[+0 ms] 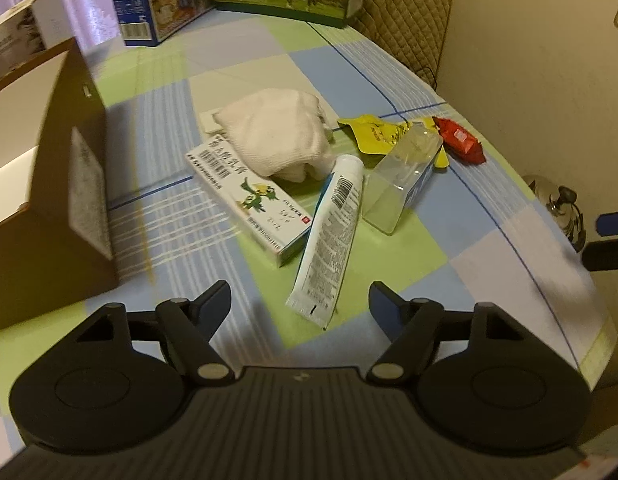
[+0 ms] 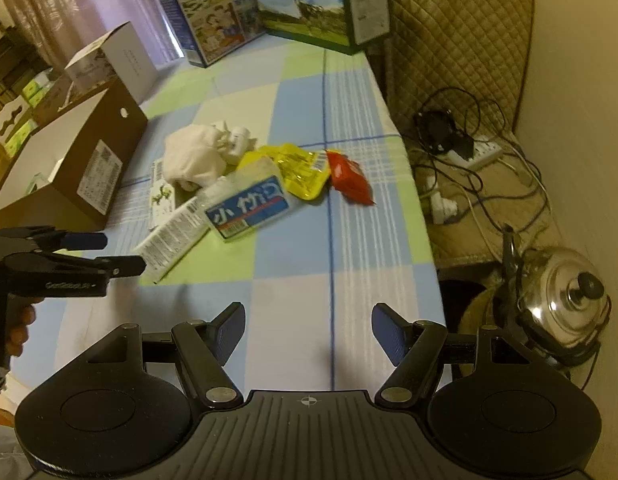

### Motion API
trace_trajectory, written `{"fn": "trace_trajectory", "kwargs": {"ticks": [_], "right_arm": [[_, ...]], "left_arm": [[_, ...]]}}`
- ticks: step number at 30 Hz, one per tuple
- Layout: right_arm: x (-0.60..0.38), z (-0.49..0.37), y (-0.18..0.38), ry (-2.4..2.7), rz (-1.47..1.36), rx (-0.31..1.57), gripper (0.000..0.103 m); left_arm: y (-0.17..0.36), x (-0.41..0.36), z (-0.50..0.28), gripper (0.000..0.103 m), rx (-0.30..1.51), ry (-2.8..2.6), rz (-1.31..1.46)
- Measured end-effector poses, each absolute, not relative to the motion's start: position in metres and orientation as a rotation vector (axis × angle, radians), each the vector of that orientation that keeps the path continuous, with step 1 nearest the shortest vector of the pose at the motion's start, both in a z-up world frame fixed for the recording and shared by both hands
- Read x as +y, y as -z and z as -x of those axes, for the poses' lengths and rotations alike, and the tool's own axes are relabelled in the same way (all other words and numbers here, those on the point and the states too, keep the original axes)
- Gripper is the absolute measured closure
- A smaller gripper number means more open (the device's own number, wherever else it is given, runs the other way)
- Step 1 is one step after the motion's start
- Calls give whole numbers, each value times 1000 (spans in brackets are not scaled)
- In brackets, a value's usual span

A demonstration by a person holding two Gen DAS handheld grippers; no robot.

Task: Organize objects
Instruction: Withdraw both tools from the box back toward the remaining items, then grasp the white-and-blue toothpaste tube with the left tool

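A heap of small items lies mid-table: a white cloth [image 1: 281, 136], a white medicine box [image 1: 249, 196], a white tube [image 1: 331, 236], a clear plastic packet [image 1: 401, 172] with a blue label [image 2: 249, 208], a yellow pouch [image 1: 375, 132] and a red packet [image 1: 461, 140]. My left gripper [image 1: 301, 300] is open just short of the tube's crimped end, holding nothing. In the right wrist view the left gripper [image 2: 123, 252] shows from the side at the left, beside the tube [image 2: 173, 236]. My right gripper [image 2: 309, 328] is open above bare tablecloth, nearer than the heap.
An open brown cardboard box [image 1: 49, 208] stands at the left, also seen as the box [image 2: 69, 160]. Two milk cartons [image 2: 269, 4] stand at the far edge. Off the table's right edge [image 2: 425, 248] are a steel kettle [image 2: 561, 300], cables and a power strip [image 2: 477, 156].
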State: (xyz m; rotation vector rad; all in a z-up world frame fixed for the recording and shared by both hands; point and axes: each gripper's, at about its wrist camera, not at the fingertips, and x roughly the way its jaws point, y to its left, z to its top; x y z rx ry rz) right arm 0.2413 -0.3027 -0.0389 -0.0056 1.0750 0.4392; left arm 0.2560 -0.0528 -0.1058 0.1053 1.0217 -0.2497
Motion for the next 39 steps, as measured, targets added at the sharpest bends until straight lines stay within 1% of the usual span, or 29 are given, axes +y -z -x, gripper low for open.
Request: {"fn": "trace_trajectory", "kwargs": {"ticks": [3, 4, 9, 11, 12, 14, 17, 22, 27, 31, 36, 39], "right_arm": [[-309, -241, 41, -424, -1, 1082, 36], [-311, -241, 41, -417, -4, 1084, 36], [-318, -241, 44, -393, -14, 1093, 36], [-320, -241, 44, -389, -17, 1098, 36], [-320, -240, 45, -388, -18, 1100, 36], [-318, -240, 46, -390, -18, 1105, 36], [-314, -240, 48, -401, -14, 1109, 36], [-304, -240, 51, -427, -4, 1117, 36], [-292, -242, 55, -452, 12, 1125, 36], [-283, -243, 57, -472, 22, 1129, 36], [-277, -243, 60, -482, 26, 1138, 36], [-277, -242, 60, -477, 22, 1139, 36]], "left_arm": [[113, -59, -264, 31, 1020, 264, -130], [116, -62, -266, 33, 1023, 265, -144], [124, -67, -274, 53, 1031, 273, -167], [126, -68, -275, 75, 1036, 285, -168], [127, -68, -274, 83, 1035, 287, -171], [125, -66, -270, 91, 1022, 302, -162], [121, -61, -261, 94, 1020, 318, -145], [119, -46, -235, 94, 1034, 308, -116], [117, -15, -204, 94, 1055, 273, -81], [117, 7, -187, 93, 1079, 238, -57], [118, 9, -185, 91, 1100, 245, -84], [117, 5, -192, 86, 1097, 264, -85]]}}
